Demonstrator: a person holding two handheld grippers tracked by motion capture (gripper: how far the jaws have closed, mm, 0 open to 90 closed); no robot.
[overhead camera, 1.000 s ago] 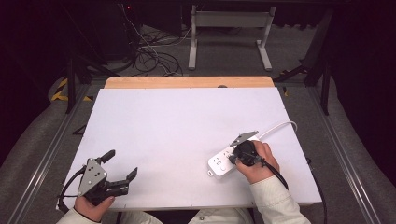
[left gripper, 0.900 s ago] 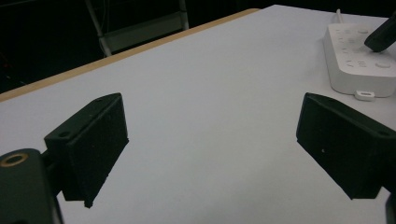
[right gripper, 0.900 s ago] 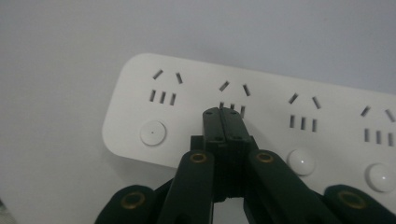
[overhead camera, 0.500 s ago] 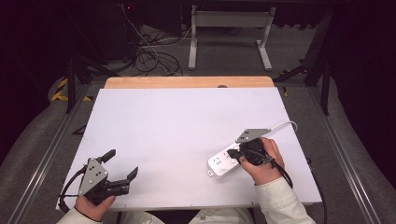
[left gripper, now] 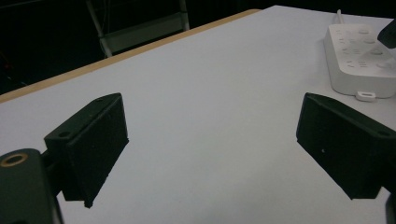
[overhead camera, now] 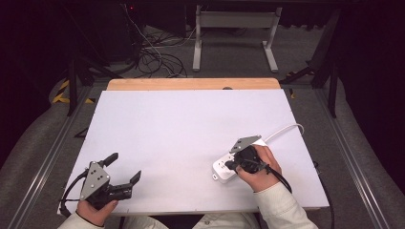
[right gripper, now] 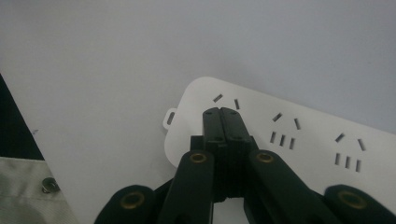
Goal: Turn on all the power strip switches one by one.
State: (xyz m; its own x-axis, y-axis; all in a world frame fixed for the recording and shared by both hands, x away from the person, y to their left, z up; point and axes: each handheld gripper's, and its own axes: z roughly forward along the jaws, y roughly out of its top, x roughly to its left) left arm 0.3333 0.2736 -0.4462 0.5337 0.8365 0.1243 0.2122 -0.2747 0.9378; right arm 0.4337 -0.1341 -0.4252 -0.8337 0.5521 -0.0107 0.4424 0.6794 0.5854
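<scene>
**Right claw shifts along the power strip**

Since the earlier frame my right claw (overhead camera: 231, 165) has slid a little toward five o'clock along the power strip (overhead camera: 224, 168), while my left claw (overhead camera: 125, 169) has stayed put. Nearest me, at seven o'clock on the white surface (overhead camera: 191, 129), the left claw sits with its jaws spread wide and nothing between them. At four o'clock the right claw is clenched, jaws pressed together with nothing between them, tips over the strip's near end just above a socket. The strip lies flat on the surface, and its white cable (overhead camera: 286, 130) curls off toward two o'clock. Beyond the far edge stands a metal frame (overhead camera: 235, 21).
</scene>
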